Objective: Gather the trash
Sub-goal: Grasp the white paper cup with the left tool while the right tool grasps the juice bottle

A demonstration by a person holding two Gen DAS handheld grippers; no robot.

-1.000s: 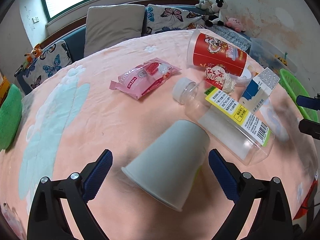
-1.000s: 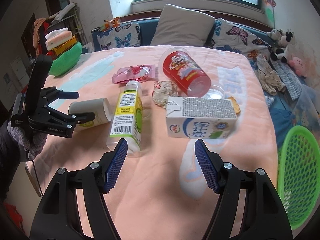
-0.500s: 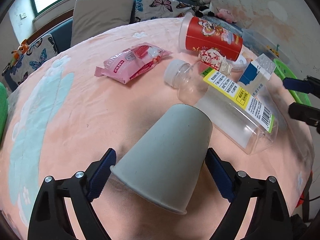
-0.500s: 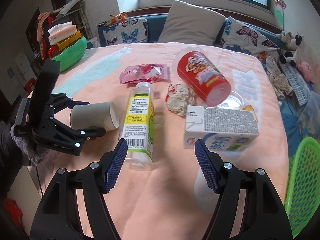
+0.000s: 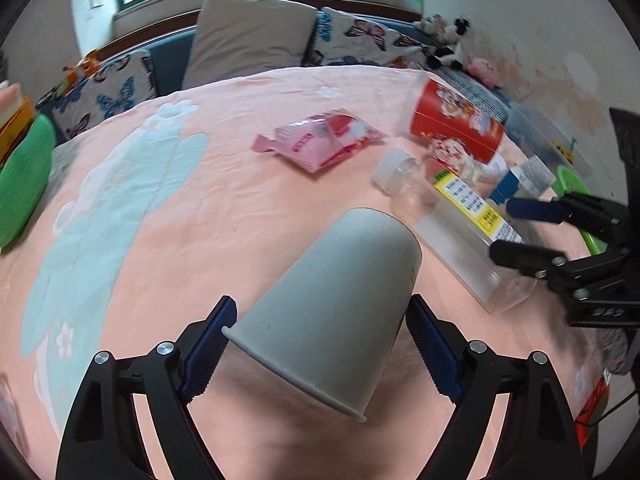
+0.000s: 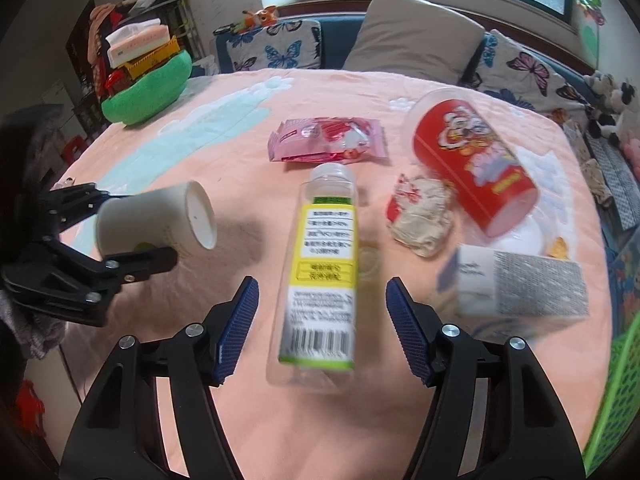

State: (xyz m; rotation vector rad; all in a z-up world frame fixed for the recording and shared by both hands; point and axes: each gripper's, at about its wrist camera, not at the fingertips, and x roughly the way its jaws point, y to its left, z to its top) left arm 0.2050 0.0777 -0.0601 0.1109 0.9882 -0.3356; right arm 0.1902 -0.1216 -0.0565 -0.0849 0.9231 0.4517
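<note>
The paper cup (image 5: 336, 300) lies tipped between the pads of your left gripper (image 5: 320, 344), which clamp its rim end above the pink blanket (image 5: 160, 220). Your right gripper (image 6: 322, 326) is spread wide, straddling the base of the clear bottle (image 6: 324, 264) lying flat. Beyond lie the pink wrapper (image 6: 326, 140), red tub (image 6: 472, 164) and milk carton (image 6: 520, 284).

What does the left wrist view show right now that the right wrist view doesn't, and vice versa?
Only the left wrist view shows the left tool's blue pads closed against the paper cup near its rim. Only the right wrist view shows the crumpled wrapper, the green basket and the right tool open around the clear bottle. Both show the cup, bottle, pink snack packet, red tub and milk carton.
</note>
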